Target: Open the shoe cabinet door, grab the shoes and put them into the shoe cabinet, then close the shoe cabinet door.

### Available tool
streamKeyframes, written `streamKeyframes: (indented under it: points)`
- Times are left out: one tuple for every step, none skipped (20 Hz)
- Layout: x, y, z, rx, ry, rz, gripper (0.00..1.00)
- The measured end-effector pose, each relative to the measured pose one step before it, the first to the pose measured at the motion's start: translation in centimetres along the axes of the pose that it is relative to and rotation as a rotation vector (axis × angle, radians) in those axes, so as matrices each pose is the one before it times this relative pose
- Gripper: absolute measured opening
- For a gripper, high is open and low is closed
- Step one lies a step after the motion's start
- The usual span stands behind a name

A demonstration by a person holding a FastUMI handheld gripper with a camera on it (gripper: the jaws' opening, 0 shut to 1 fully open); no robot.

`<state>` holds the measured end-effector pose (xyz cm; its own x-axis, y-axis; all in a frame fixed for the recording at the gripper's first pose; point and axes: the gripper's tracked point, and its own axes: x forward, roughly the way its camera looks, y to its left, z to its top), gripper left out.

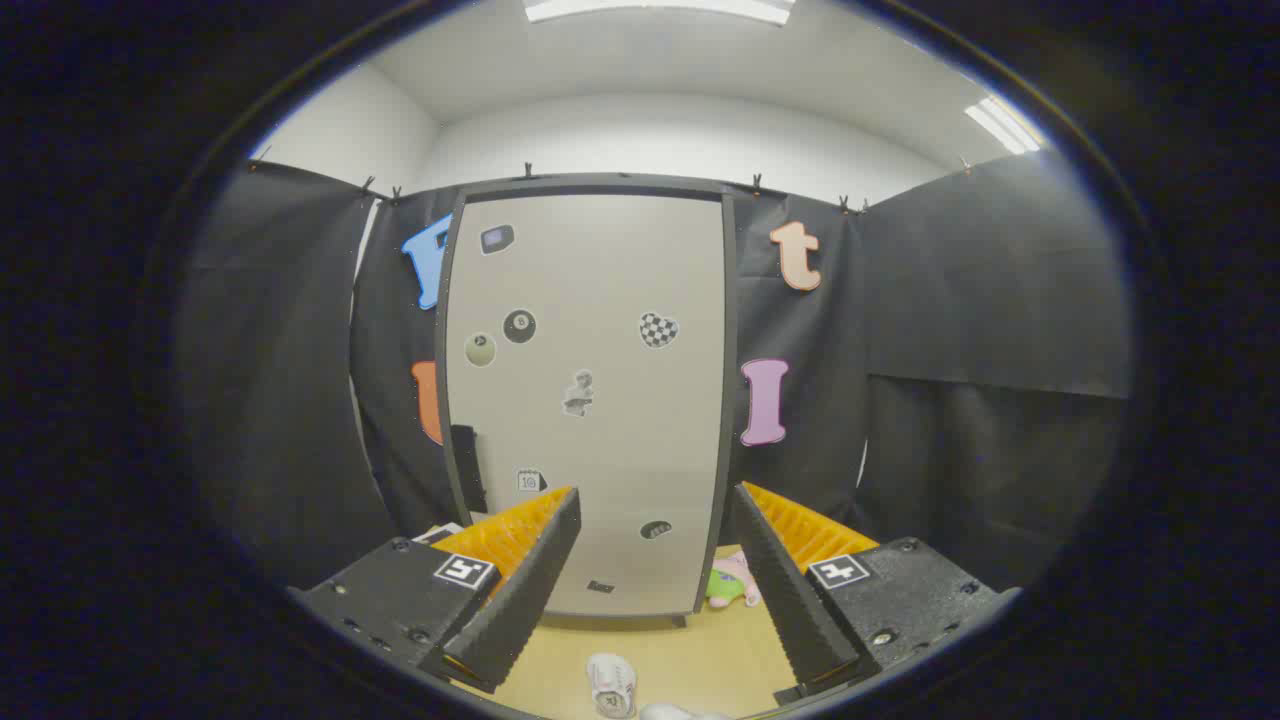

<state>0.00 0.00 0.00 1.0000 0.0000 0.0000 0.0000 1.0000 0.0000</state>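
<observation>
Gripper [655, 590] spread wide, grasping nothing. Between the fingers, on the floor [690, 655]: white shoes [612, 685], probably light and soft, best pinched at the collar. Beyond, shoe cabinet [590, 400], door shut, dark handle [466, 465] at its left edge.

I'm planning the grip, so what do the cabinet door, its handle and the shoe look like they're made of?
Cabinet door: seemingly painted board or metal, matte, flat and even, with stickers on it.
Handle: dark, dull, maybe plastic or coated metal.
Shoe: pale and soft-looking, probably fabric.
Gripper: jaws open, holding nothing.
</observation>
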Motion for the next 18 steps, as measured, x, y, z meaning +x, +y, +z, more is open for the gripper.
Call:
streamKeyframes:
  points:
    - [0.029,-0.024,-0.136,-0.00002,0.00071,-0.00417,0.99]
    - [0.128,-0.167,-0.145,-0.00467,0.00312,-0.00504,0.99]
    - [0.172,-0.096,-0.098,-0.00010,0.00241,-0.00505,0.99]
    - [0.080,-0.051,-0.072,0.00496,0.00312,-0.00332,0.99]
    - [0.175,0.094,-0.100,0.00349,0.00078,0.00178,0.99]
    - [0.040,0.026,0.044,0.00171,0.00104,-0.00310,0.99]
    - [0.151,-0.128,-0.031,-0.00152,-0.00095,-0.00153,0.99]
    - [0.095,-0.039,-0.011,-0.00117,0.00213,-0.00465,0.99]
    - [-0.010,0.026,-0.117,0.00279,0.00166,0.00039,0.99]
    - [0.106,0.162,0.004,0.00356,0.00035,0.00097,0.99]
    - [0.077,0.032,-0.136,0.00175,0.00287,-0.00215,0.99]
    - [0.134,0.090,-0.158,-0.00246,0.00169,-0.00080,0.99]
    - [0.130,0.332,-0.149,-0.00468,0.00471,0.00230,0.99]
    - [0.189,0.500,-0.102,-0.00353,0.00228,0.00712,0.99]
    - [0.306,0.598,-0.143,-0.00539,0.00134,0.00818,0.99]
    - [0.332,0.689,-0.107,-0.00876,0.00388,0.00757,0.99]
    - [0.397,0.767,-0.195,-0.00650,-0.00099,0.01162,0.99]
    - [0.597,0.942,-0.153,-0.00090,-0.00148,0.01520,0.99]
